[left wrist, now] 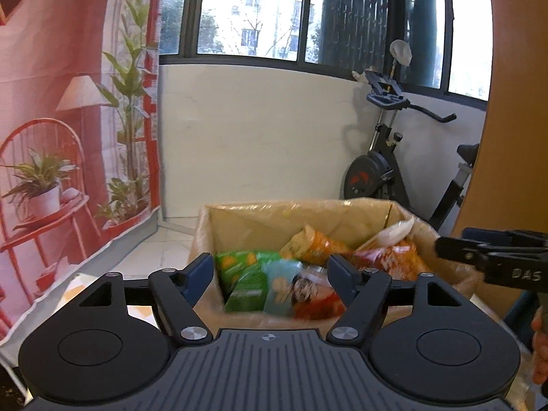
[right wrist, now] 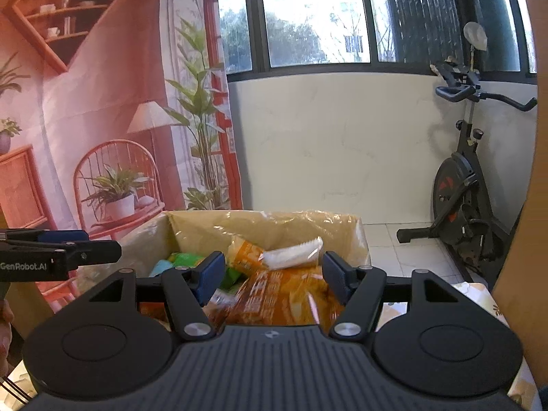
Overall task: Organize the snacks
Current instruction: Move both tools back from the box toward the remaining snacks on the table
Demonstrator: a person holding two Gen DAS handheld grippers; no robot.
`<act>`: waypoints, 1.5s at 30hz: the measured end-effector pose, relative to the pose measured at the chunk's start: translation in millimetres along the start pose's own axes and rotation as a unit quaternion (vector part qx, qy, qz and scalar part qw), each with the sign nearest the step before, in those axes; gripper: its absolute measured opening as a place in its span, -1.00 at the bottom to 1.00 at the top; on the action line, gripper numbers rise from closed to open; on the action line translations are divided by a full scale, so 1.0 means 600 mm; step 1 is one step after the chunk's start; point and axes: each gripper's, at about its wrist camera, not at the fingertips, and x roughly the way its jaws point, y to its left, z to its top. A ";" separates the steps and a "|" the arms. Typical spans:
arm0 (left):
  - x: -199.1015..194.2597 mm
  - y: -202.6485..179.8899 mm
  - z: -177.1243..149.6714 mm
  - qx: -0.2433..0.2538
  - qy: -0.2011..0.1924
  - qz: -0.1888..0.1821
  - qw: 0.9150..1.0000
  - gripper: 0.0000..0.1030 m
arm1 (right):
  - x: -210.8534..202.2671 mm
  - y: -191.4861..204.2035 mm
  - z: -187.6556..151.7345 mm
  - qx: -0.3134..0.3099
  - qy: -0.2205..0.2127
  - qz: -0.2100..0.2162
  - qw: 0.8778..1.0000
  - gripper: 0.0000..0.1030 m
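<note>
A cardboard box [left wrist: 260, 217] lined with clear plastic stands in front of me and holds several snack bags. In the left wrist view I see a green bag [left wrist: 241, 275], a light blue bag [left wrist: 291, 287] and orange bags [left wrist: 316, 245]. My left gripper [left wrist: 270, 274] is open and empty above the box's near edge. In the right wrist view the box [right wrist: 281, 224] holds a large orange bag [right wrist: 287, 299] and a white packet [right wrist: 293, 257]. My right gripper [right wrist: 272, 275] is open and empty over them. Each gripper shows at the side of the other's view.
An exercise bike [right wrist: 462, 191] stands at the right against the white wall under the windows. A printed pink backdrop [left wrist: 51, 137] hangs at the left. A wooden panel [left wrist: 513, 137] stands at the far right. Tiled floor lies beyond the box.
</note>
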 end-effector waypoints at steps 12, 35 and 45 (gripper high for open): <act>-0.053 0.025 -0.084 -0.018 0.030 0.037 0.999 0.74 | -0.089 0.010 -0.103 0.015 -0.025 -0.018 0.999 0.28; 0.002 0.015 -0.218 -0.019 0.106 0.043 0.993 0.73 | -0.026 -0.003 -0.308 0.005 0.126 -0.031 0.992 0.28; 0.024 0.030 -0.245 -0.033 0.133 0.045 0.990 0.73 | 0.039 0.029 -0.329 -0.027 0.168 0.001 0.985 0.47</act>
